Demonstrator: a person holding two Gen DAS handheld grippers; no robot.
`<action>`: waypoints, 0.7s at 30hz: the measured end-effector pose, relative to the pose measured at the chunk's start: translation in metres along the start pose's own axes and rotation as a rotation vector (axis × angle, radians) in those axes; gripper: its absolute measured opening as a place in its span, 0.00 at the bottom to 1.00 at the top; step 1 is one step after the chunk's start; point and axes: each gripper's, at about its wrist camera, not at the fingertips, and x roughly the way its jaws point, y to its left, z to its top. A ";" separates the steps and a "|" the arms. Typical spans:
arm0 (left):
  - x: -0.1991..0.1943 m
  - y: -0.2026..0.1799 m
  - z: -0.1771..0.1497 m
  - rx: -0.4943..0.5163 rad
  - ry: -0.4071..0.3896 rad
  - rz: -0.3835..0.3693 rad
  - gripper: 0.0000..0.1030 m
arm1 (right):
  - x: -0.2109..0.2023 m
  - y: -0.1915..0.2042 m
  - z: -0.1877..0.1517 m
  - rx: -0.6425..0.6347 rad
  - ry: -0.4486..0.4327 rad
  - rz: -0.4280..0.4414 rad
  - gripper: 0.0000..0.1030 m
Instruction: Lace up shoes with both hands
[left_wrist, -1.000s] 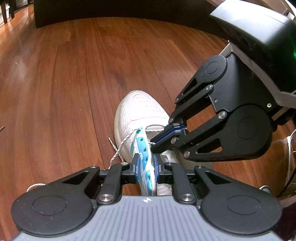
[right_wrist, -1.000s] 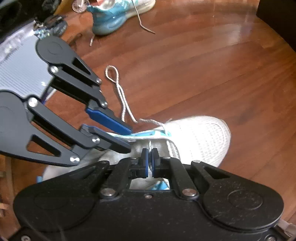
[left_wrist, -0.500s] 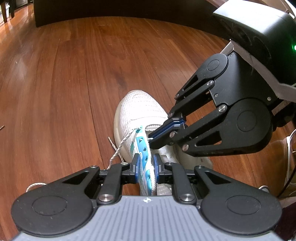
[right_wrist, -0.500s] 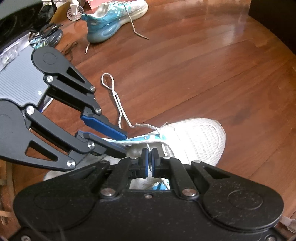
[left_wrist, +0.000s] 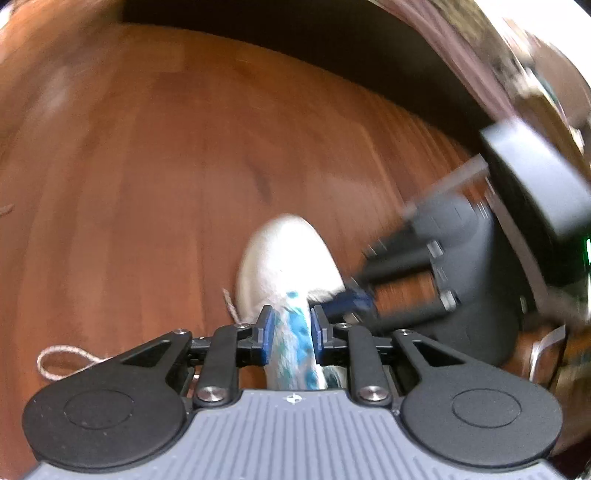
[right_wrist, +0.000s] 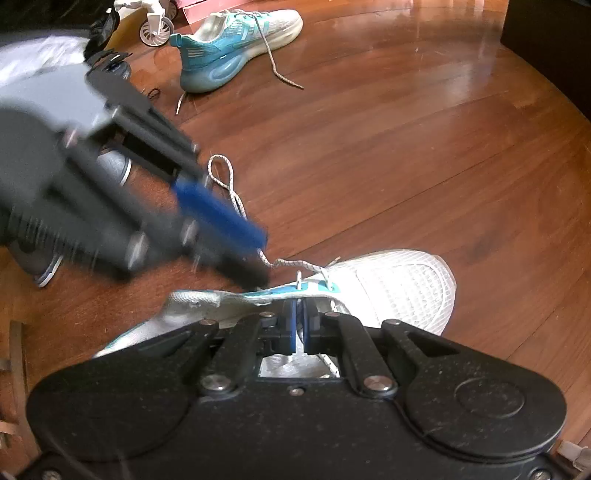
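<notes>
white shoe (left_wrist: 288, 258) between opening left tool (left_wrist: 288, 330); right tool (right_wrist: 300, 325) pinches its lace (right_wrist: 301, 275)

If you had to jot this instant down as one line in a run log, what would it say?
left gripper: fingers opening astride white shoe's teal eyelet strip | right gripper: shut on lace at eyelets | loose lace loop: on wooden floor

Two tools (right_wrist: 301, 325) (right_wrist: 258, 254), two sneakers (right_wrist: 399, 291) (right_wrist: 236, 40), one loose lace (right_wrist: 225, 177) on the wood floor (right_wrist: 406, 147).

Left wrist view motion-blurred throughout; right wrist view sharp, window glare on glossy brown wooden floor (right_wrist: 424, 122) ahead of the claw.
</notes>
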 end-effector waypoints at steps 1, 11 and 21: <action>0.000 0.006 0.001 -0.050 -0.010 -0.011 0.18 | 0.000 0.001 0.001 0.000 0.000 -0.001 0.02; 0.029 0.045 -0.016 -0.498 -0.002 -0.162 0.18 | 0.000 0.000 -0.002 0.029 -0.007 0.001 0.02; 0.041 0.049 -0.020 -0.579 -0.023 -0.160 0.18 | 0.002 0.000 -0.003 0.045 -0.014 0.005 0.02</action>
